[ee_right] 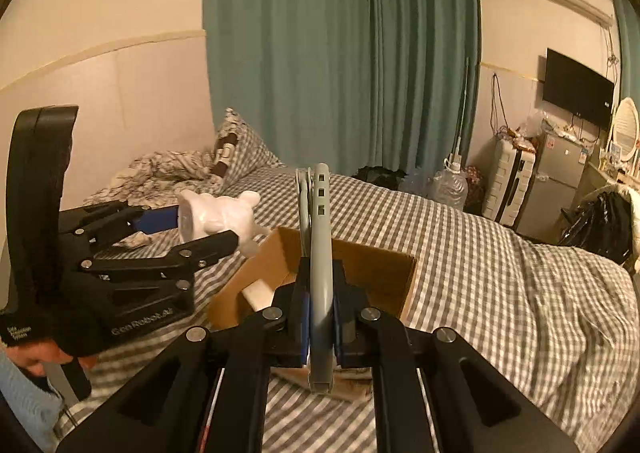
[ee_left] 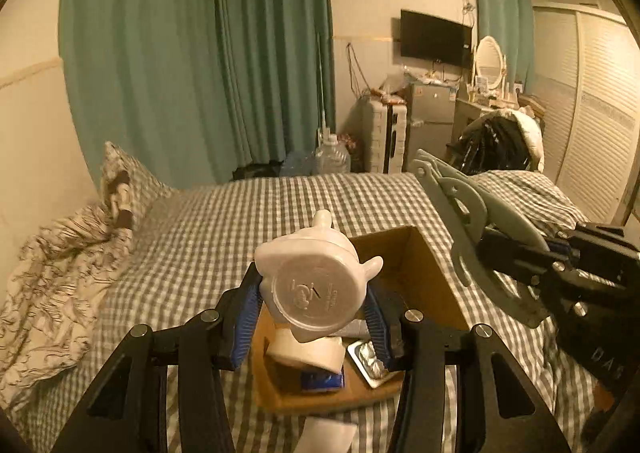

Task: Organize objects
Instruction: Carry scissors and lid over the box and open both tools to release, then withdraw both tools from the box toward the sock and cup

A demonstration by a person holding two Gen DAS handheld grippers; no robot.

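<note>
**Both grippers loaded above open carton on bed**

Bed [ee_left: 224, 213]: soft mattress under grey-and-white checked sheet, yielding and uneven; poor footing for anything set down upright.

Cardboard box [ee_left: 404, 253]: brown, open-topped, thin-walled, resting on the sheet. Already inside: white packet, blue-labelled item, foil blister pack. Walls likely to flex if knocked.

Grey plastic rack [ee_right: 320, 237]: flat, slotted, with a hinged disc-shaped part; seen edge-on in the right wrist view. Judged light and stiff but liable to pivot at the hinge. Clamped near its lower edge by right gripper [ee_right: 320, 329], blue pads drawn in tight against both faces. Held upright over the near edge of the box.

White figurine jar [ee_left: 316, 281]: glossy moulded plastic, rounded body with ear-like knobs, flat circular base turned toward the left wrist camera. Judged light, hollow, smooth-skinned, so prone to slip; widest part of the body the soundest purchase. Gripped there by left gripper [ee_left: 312, 317], jaws partly closed on its sides, suspended above the box contents.
</note>
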